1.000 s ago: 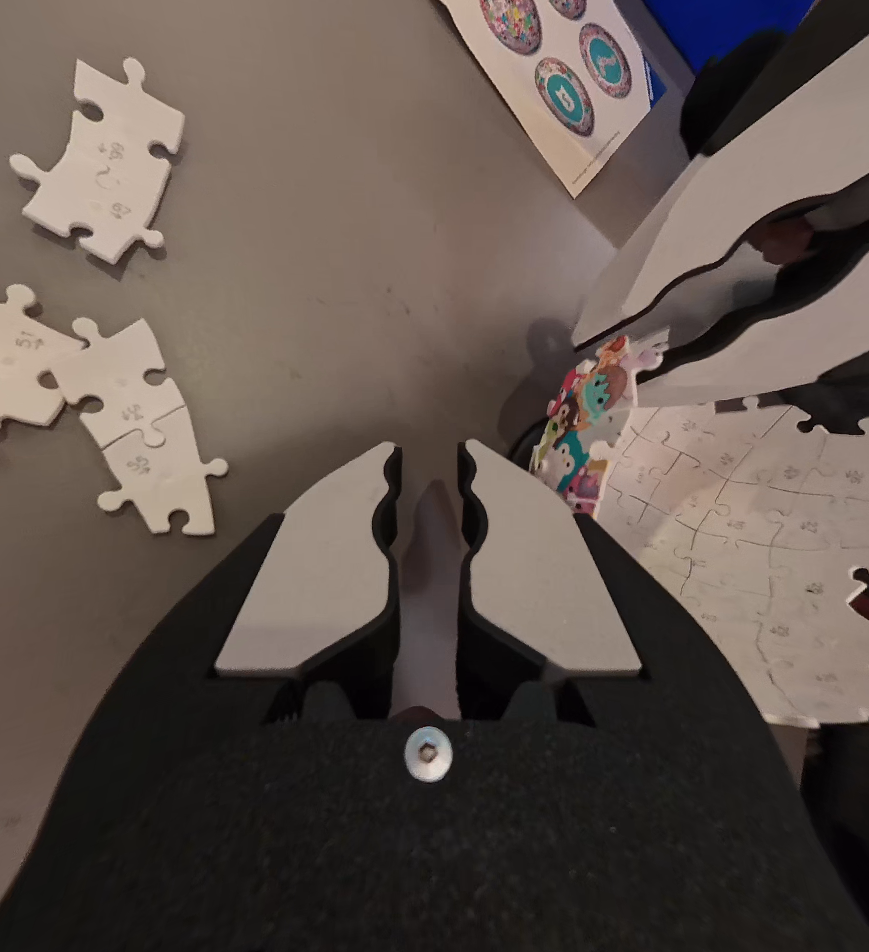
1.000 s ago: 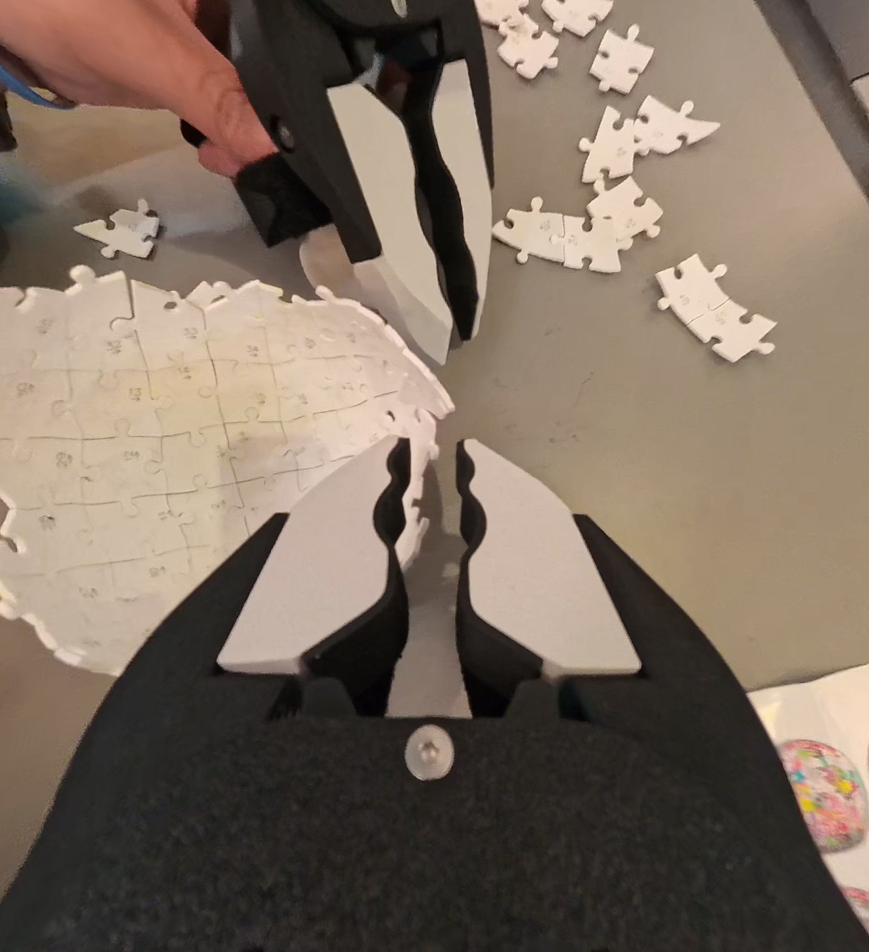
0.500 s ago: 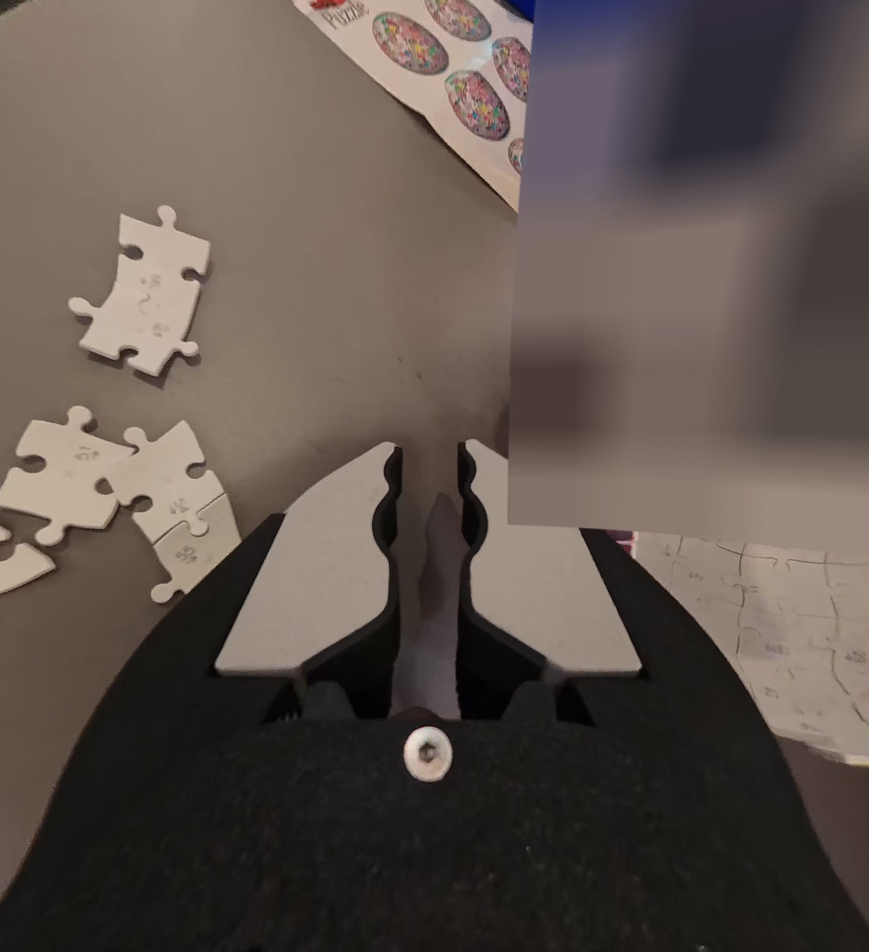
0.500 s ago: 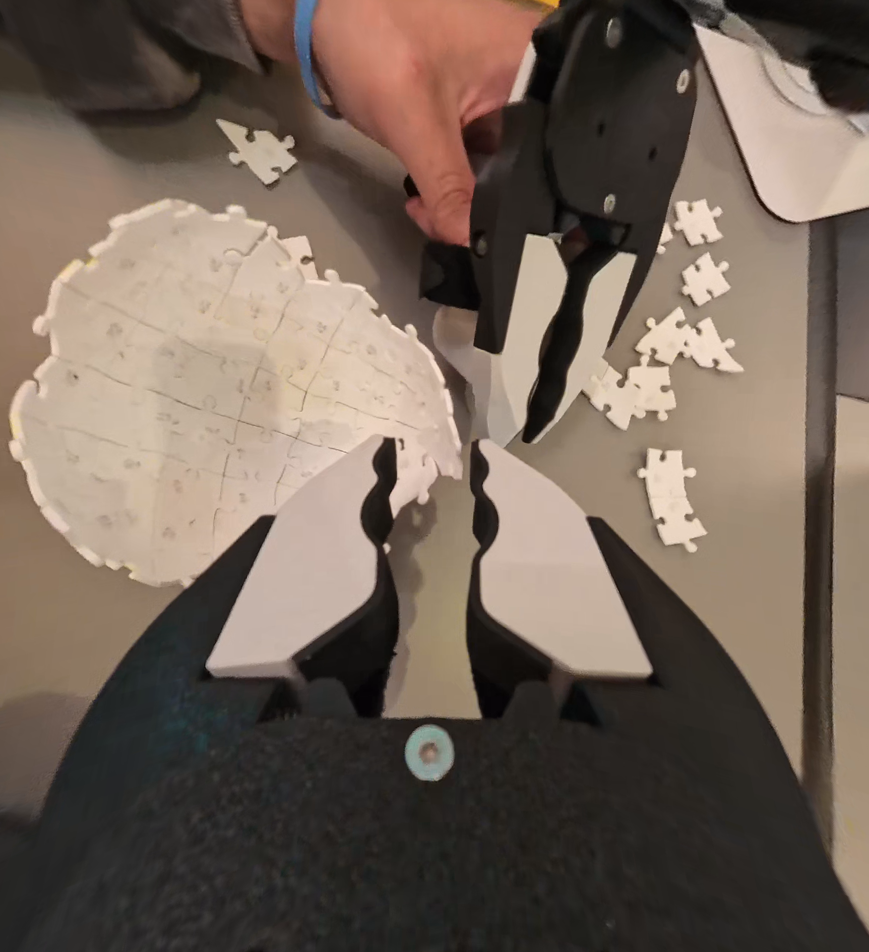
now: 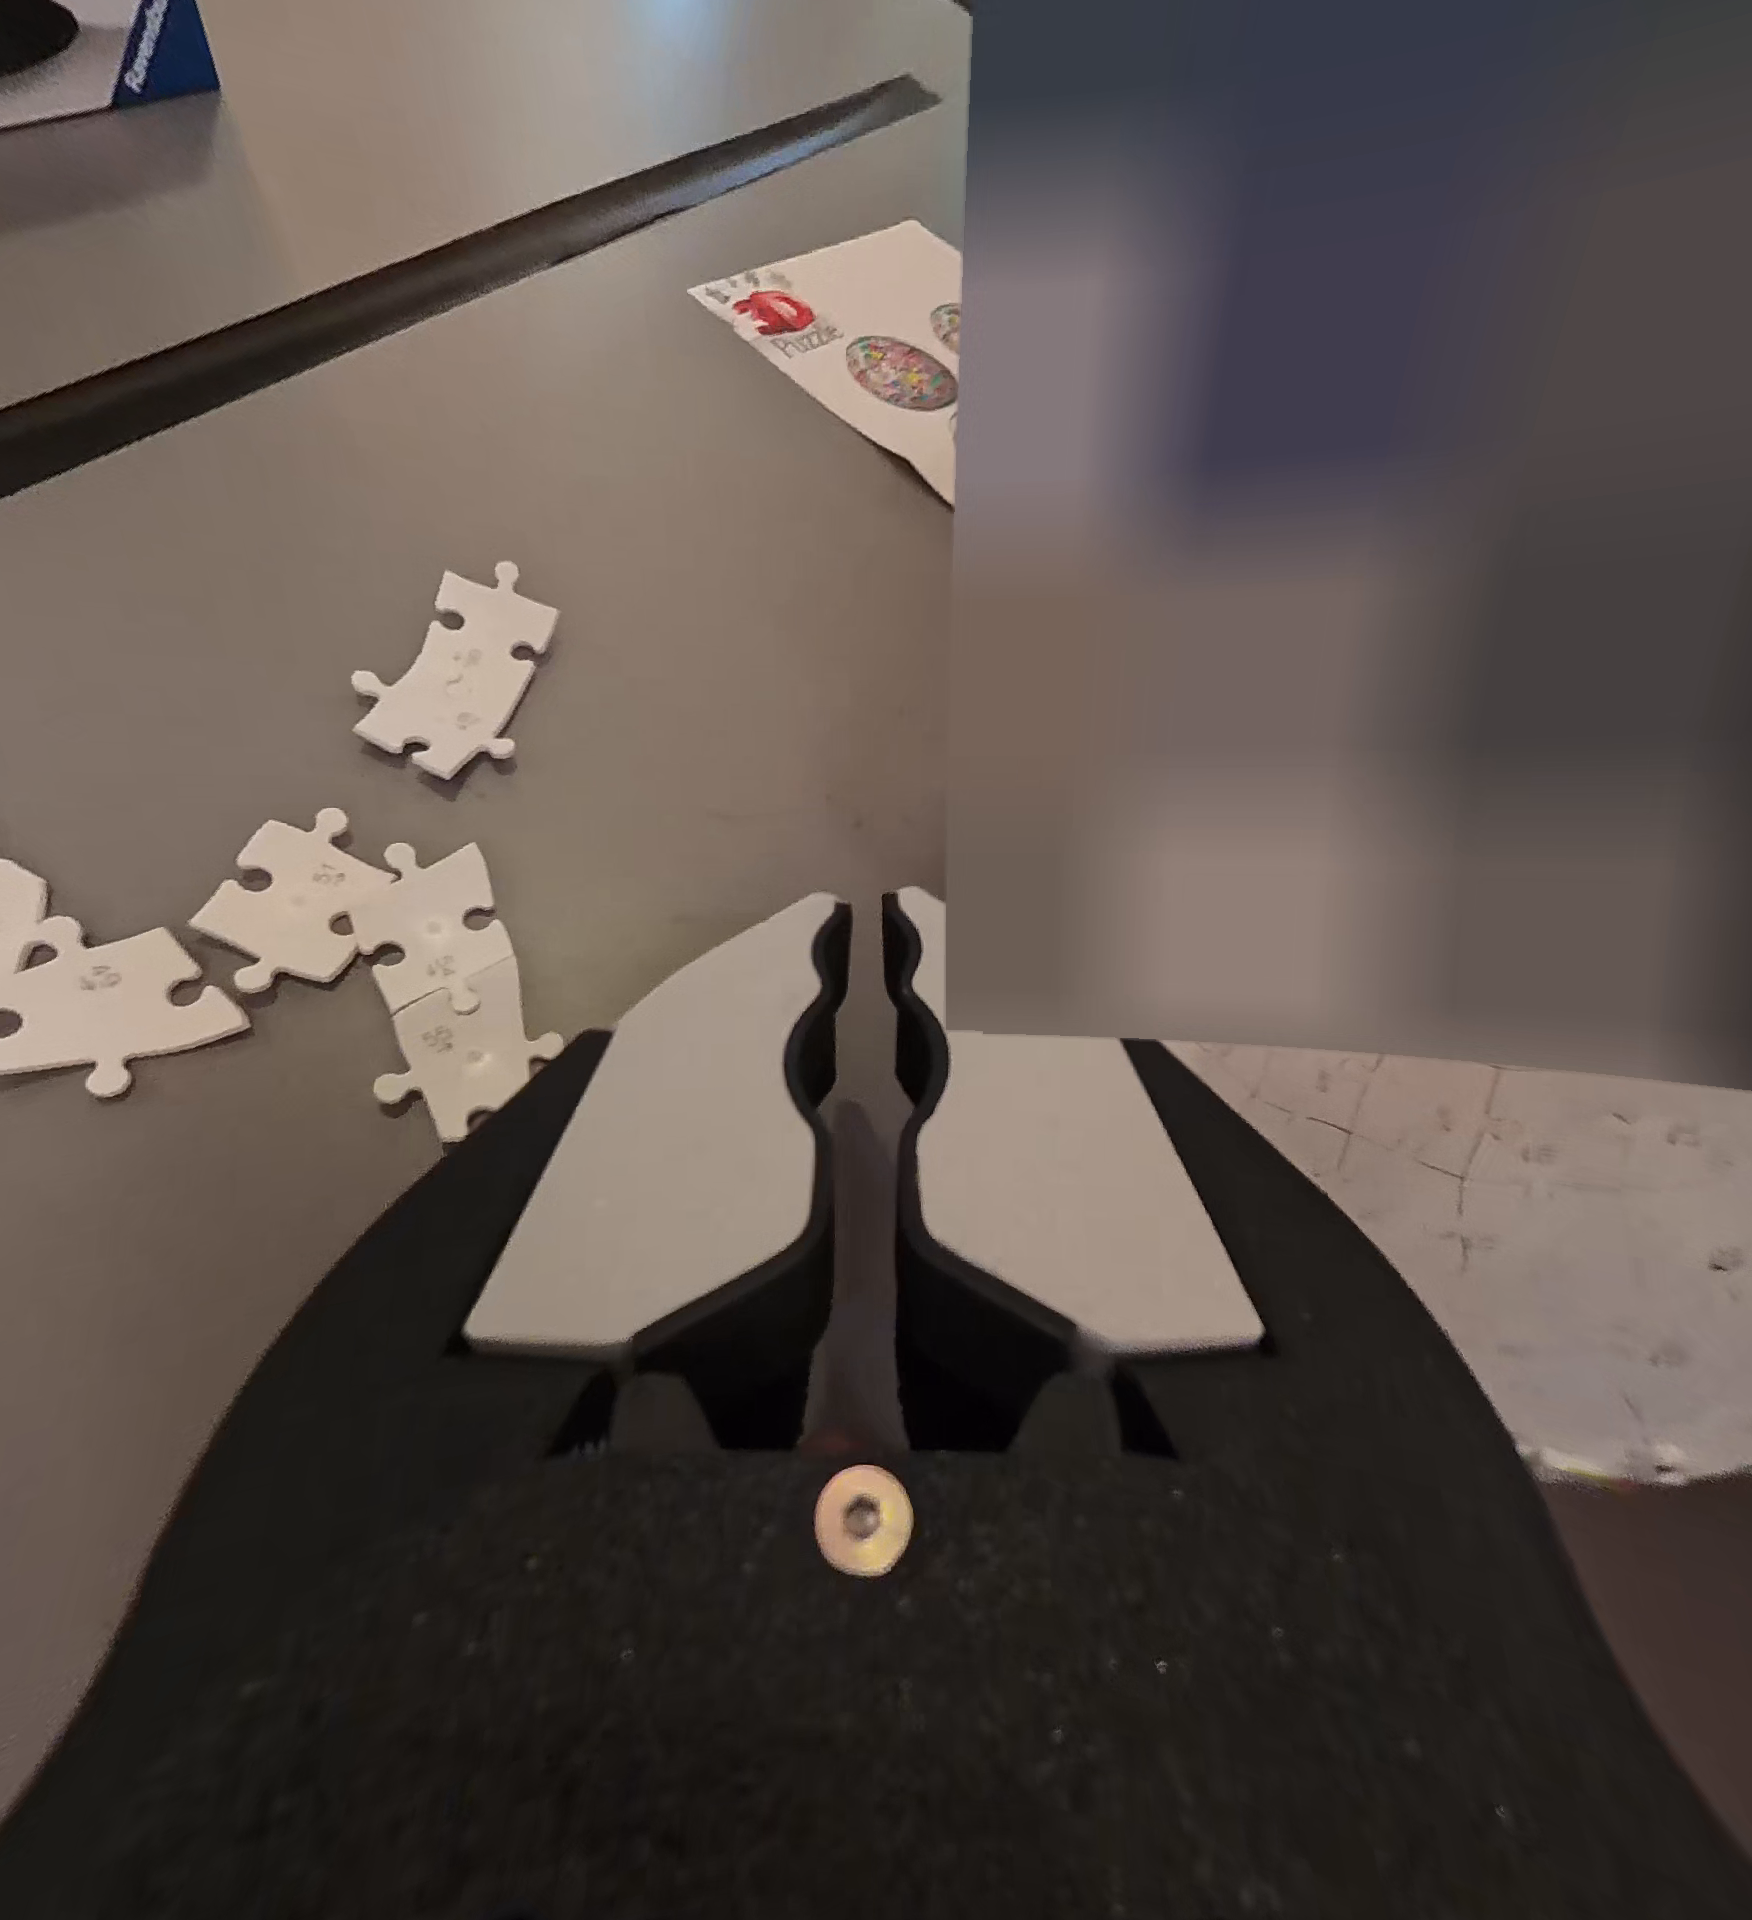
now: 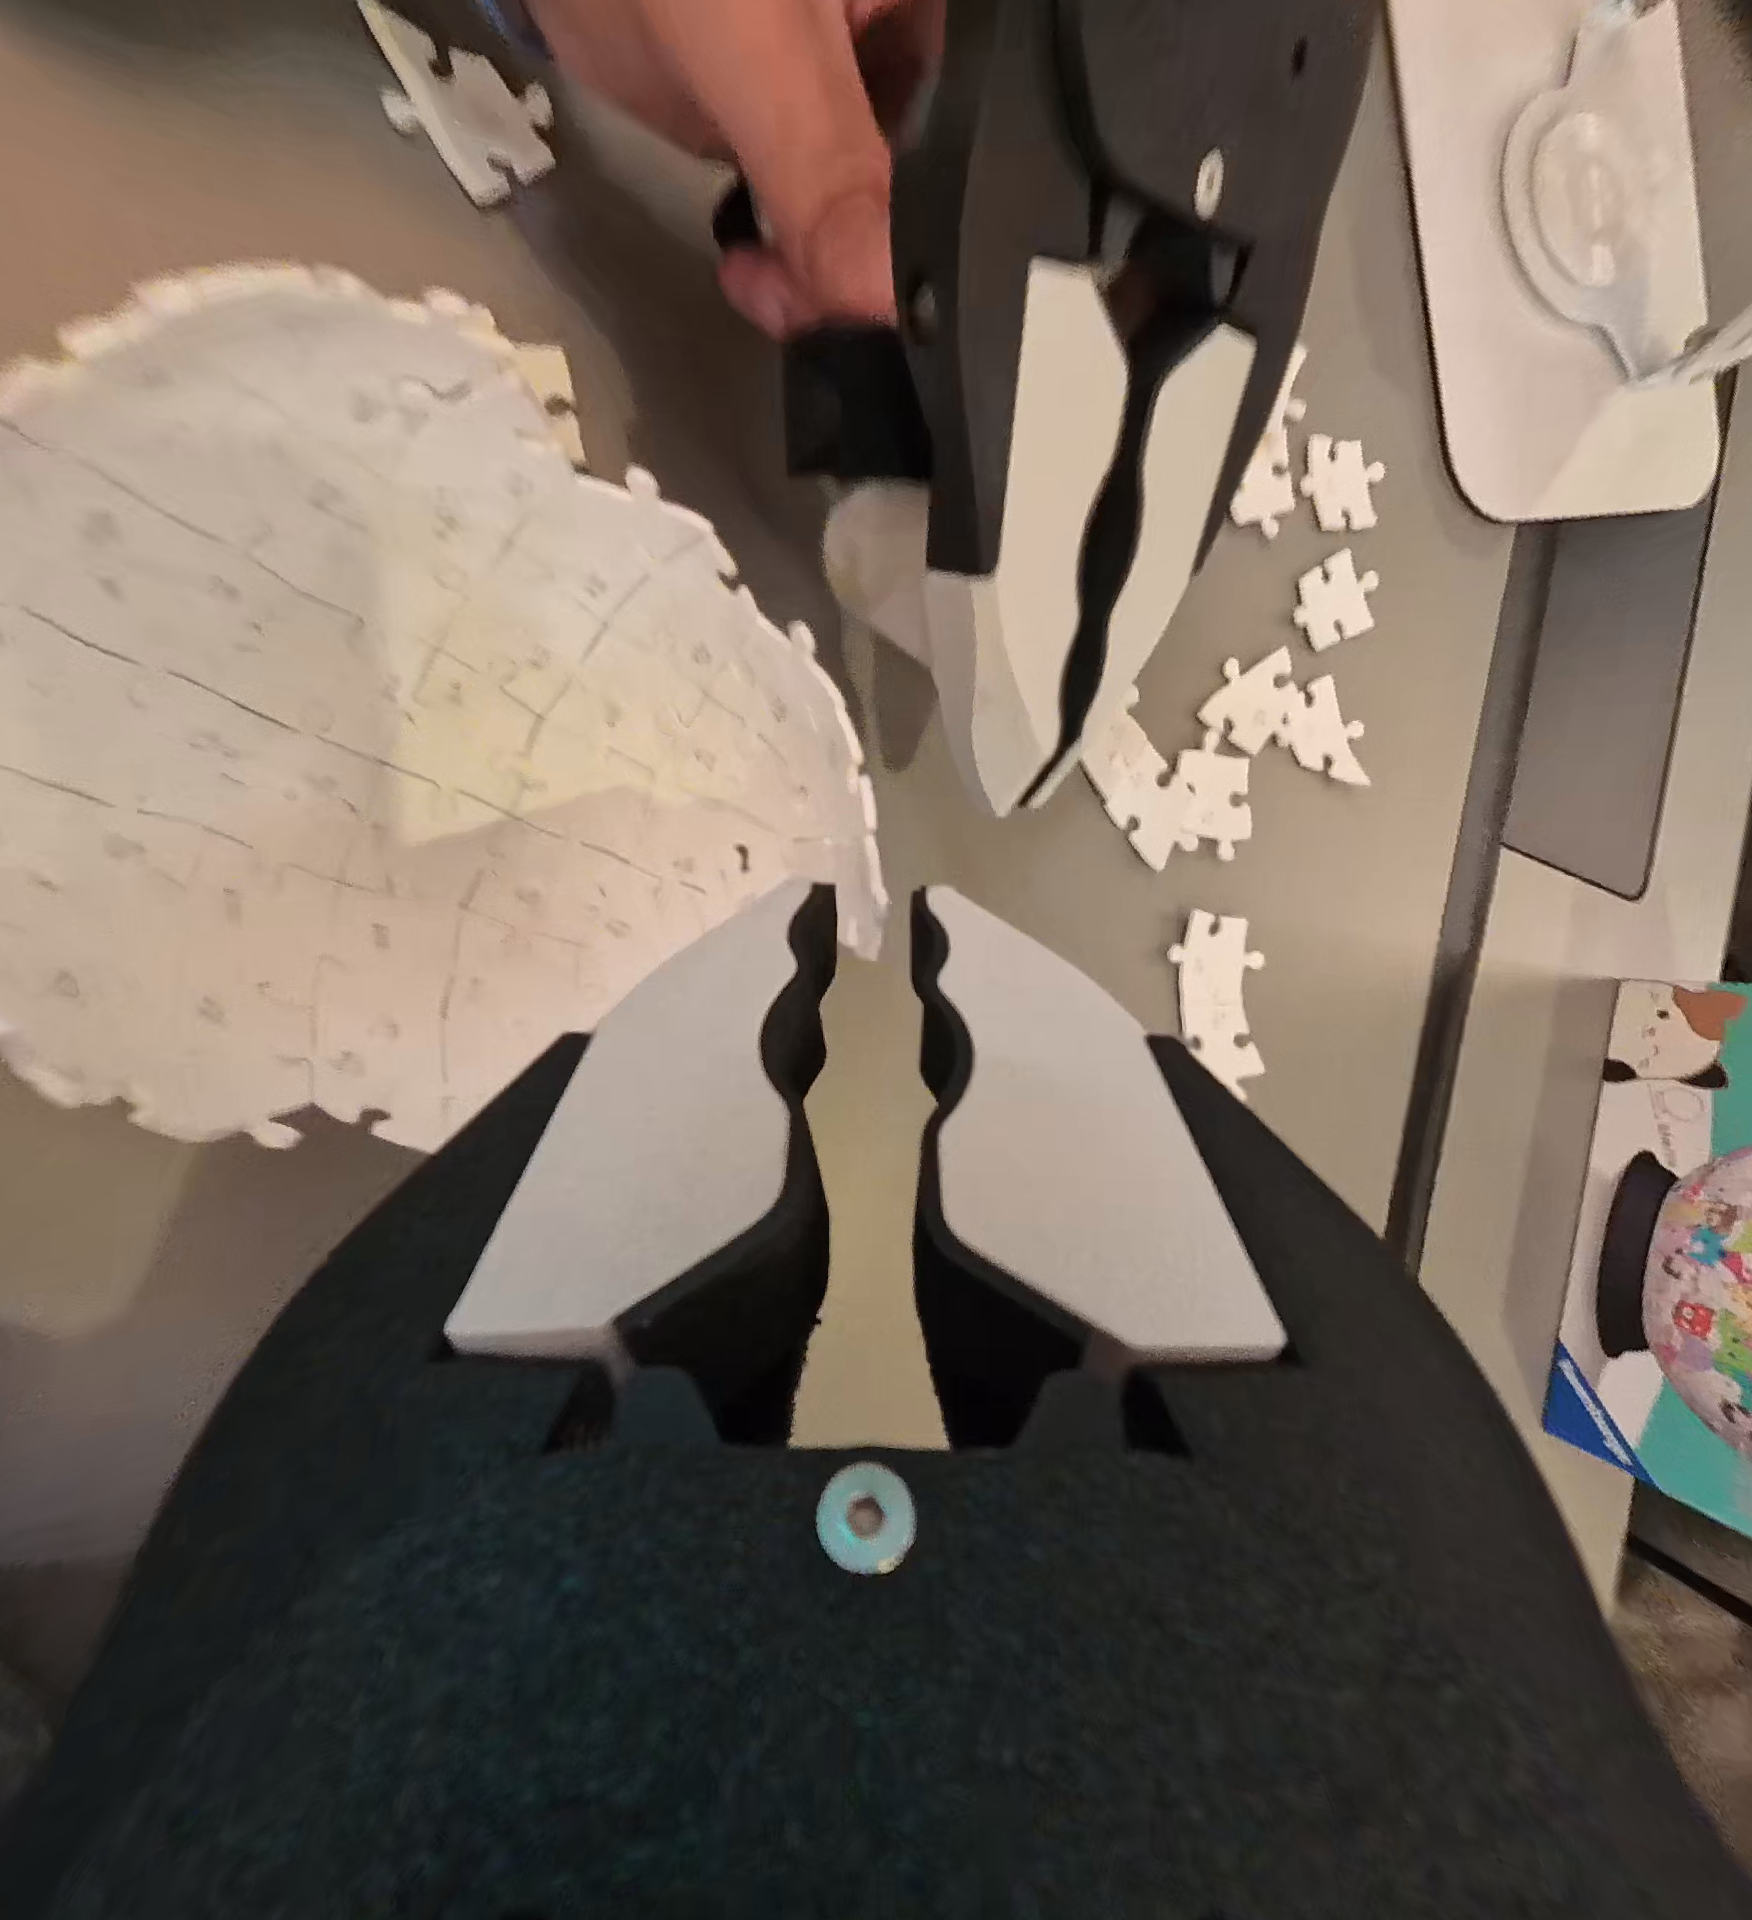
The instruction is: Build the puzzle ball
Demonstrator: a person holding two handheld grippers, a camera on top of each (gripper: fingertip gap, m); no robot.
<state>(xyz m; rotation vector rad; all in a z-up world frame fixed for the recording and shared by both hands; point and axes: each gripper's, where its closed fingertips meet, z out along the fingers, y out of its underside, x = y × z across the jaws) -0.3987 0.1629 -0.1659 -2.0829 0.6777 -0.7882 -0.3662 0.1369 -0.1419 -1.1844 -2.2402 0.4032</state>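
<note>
The half-built puzzle ball (image 6: pixel 332 727) lies as a white shell, inside up, on the grey table; its edge also shows in the left wrist view (image 5: pixel 1474 1247). My left gripper (image 5: pixel 864 909) is shut on a white puzzle piece (image 5: pixel 856 1195) seen edge-on between the jaws. In the right wrist view the left gripper (image 6: pixel 1017 800) hovers just right of the shell, with the piece (image 6: pixel 861 540) sticking out behind its fingers. My right gripper (image 6: pixel 874 899) is open by a narrow gap and empty, its tips at the shell's near right rim.
Loose white pieces (image 5: pixel 451 675) (image 5: pixel 363 914) (image 6: pixel 1256 717) lie right of the shell, and one more (image 6: pixel 477 125) lies beyond it. An instruction sheet (image 5: pixel 851 343), the puzzle box (image 6: pixel 1734 1278) and a white tray (image 6: pixel 1578 260) sit at the table's edges. A hand (image 6: pixel 747 156) holds the left gripper. The left gripper's tips are roughly 6 cm from the right gripper's.
The left gripper's jaws have closed tighter on the piece and its view has tilted up. The right gripper has risen back from the shell and its gap has narrowed.
</note>
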